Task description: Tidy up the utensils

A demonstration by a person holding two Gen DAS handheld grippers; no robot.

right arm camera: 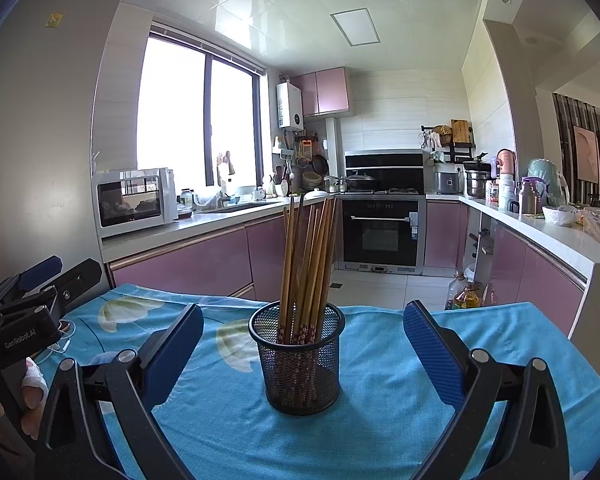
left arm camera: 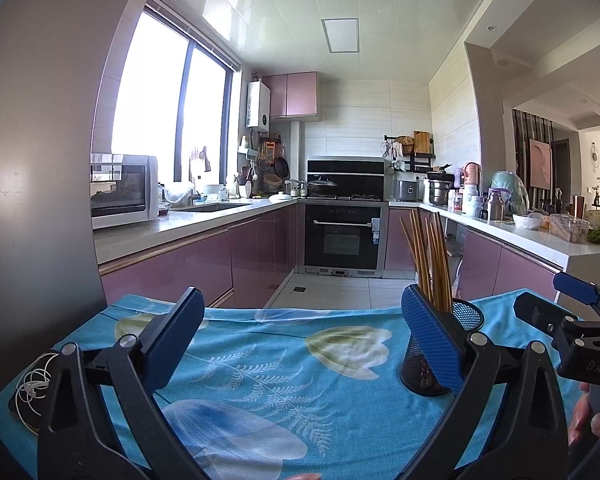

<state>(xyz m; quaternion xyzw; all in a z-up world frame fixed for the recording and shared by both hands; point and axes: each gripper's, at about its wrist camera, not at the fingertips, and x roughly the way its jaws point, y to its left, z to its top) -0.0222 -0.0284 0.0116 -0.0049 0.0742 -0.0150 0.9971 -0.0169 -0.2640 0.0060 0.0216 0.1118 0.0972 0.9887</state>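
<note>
A black mesh cup (right arm camera: 298, 356) stands upright on the blue flowered cloth (right arm camera: 380, 420), holding several wooden chopsticks (right arm camera: 306, 264). My right gripper (right arm camera: 303, 350) is open, its blue pads wide on either side of the cup without touching it. In the left wrist view the same mesh cup (left arm camera: 466, 314) and chopsticks (left arm camera: 428, 260) sit partly hidden behind the right blue pad. My left gripper (left arm camera: 304, 338) is open over bare cloth (left arm camera: 284, 360), left of the cup. The right gripper (left arm camera: 572, 312) shows at that view's right edge, and the left gripper (right arm camera: 32, 292) at the right wrist view's left edge.
A white cable (left arm camera: 32, 392) lies at the cloth's left edge. A tall grey fridge (right arm camera: 32, 140) rises at the left. Pink kitchen cabinets (left arm camera: 204, 264), an oven (left arm camera: 342, 240) and crowded counters (left arm camera: 540, 232) lie beyond the table. Bottles (right arm camera: 466, 296) stand on the floor by the right cabinets.
</note>
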